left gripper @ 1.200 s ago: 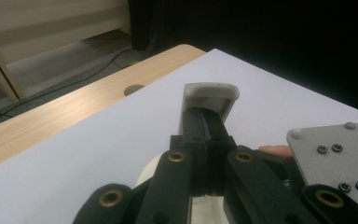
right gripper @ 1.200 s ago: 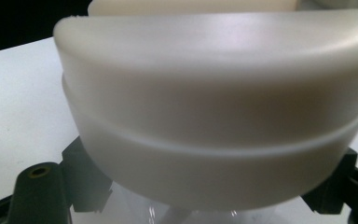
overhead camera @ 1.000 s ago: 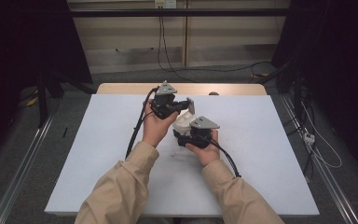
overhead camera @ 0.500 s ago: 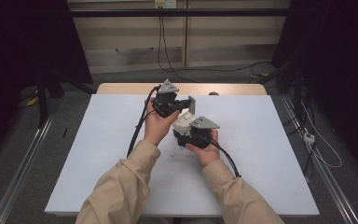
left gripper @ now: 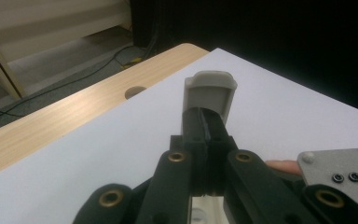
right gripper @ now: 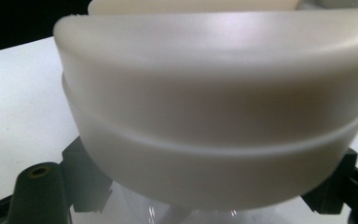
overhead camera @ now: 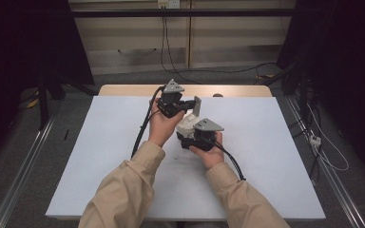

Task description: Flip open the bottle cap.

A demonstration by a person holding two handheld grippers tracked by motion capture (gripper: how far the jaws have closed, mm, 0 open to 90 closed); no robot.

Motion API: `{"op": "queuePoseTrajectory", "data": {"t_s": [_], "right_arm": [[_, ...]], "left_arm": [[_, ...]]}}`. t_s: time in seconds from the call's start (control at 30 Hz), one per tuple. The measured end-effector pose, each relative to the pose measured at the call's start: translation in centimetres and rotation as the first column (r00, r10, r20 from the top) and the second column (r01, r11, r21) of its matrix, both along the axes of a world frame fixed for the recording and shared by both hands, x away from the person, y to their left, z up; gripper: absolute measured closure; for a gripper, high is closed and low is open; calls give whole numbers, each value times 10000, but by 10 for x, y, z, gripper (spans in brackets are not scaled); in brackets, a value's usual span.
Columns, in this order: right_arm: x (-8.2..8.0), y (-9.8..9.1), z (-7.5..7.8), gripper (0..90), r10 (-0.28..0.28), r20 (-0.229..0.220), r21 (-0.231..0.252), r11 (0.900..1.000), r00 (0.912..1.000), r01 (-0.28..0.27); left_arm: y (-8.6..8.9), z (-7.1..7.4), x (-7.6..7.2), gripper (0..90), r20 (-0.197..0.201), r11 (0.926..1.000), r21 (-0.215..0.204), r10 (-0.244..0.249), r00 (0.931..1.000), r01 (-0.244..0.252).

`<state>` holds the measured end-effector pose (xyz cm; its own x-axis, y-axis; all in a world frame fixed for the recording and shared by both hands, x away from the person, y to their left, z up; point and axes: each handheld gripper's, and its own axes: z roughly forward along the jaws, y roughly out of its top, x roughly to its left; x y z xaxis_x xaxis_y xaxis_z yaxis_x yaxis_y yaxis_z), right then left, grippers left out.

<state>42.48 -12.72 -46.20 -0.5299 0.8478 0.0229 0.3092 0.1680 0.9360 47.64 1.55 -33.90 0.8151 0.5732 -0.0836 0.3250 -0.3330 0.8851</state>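
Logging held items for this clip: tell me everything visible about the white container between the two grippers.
The white container looks like matte, off-white plastic with a rounded body and a groove running round it, seen close in the right gripper view. Its flat lid flap stands upright, pinched between the shut jaws of the left hand-held gripper. The right hand-held gripper clamps the body, held above the table; any contact underneath cannot be told.

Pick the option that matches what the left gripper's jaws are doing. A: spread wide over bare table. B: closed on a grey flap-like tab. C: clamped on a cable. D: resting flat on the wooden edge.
B: in the left gripper view, the left gripper has its jaws pressed together on the lower part of the grey tab, held above the white table.
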Motion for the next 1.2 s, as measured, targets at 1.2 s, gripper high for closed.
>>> {"op": "queuePoseTrajectory", "data": {"t_s": [1.2], "right_arm": [[0, 0, 0, 188, 17, -3, -6, 10000, 10000, -17]], "left_arm": [[-9, 1, 10, 900, -74, 9999, 139, -41, 10000, 42]]}}
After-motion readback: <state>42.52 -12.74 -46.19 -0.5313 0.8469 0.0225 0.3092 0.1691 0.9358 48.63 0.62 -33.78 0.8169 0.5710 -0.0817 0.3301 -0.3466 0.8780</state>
